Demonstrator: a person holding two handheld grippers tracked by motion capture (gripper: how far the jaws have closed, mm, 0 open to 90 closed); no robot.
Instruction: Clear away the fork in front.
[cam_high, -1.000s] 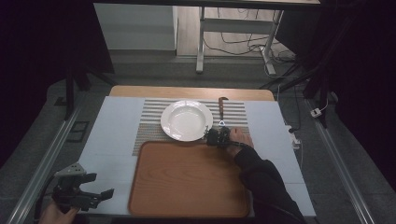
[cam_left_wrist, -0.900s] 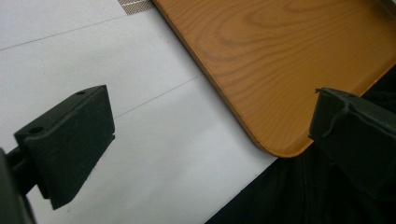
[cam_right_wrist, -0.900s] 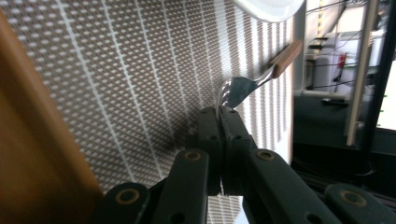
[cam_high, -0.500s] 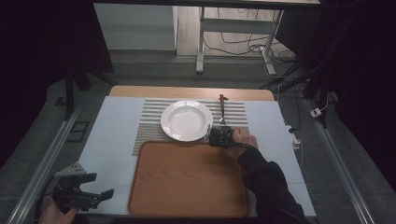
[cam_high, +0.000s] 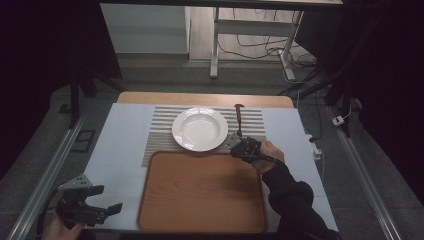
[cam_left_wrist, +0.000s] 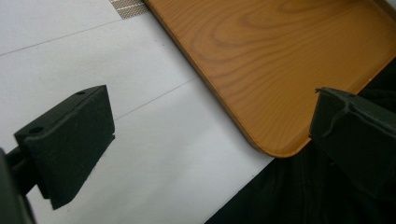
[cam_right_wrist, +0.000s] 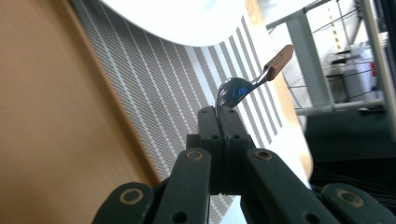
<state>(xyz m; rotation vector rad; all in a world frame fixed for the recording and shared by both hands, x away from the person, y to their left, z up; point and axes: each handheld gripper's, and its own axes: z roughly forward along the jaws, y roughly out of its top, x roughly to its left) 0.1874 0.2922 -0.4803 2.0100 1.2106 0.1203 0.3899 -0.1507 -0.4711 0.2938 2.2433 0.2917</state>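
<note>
While we look across the table (cam_high: 125, 135) from its left side, we find the left gripper (cam_high: 102, 200) first, near the front left corner, over the bare white surface just beside the wooden tray (cam_high: 200, 195). Its jaws stand wide apart with nothing between them; in the left gripper view they frame the tray's rounded corner (cam_left_wrist: 275, 149) and the white tabletop (cam_left_wrist: 154, 158).

Moving right, the tray sits at the front middle, and beyond it the striped placemat (cam_high: 160, 135) carries a white bowl (cam_high: 199, 129).

Right of the bowl we see the right gripper (cam_high: 239, 142), at the far right corner of the tray, held in a hand (cam_high: 270, 152) with a dark sleeve (cam_high: 295, 200). Its jaws are pressed together on the metal end of a fork (cam_right_wrist: 233, 91). In the right gripper view the fork rises from the jaw tips, clear of the mat, with its wooden handle (cam_right_wrist: 279, 60) pointing away. In the high view the fork (cam_high: 239, 117) runs from the gripper toward the far edge of the table, just beside the bowl.
</note>
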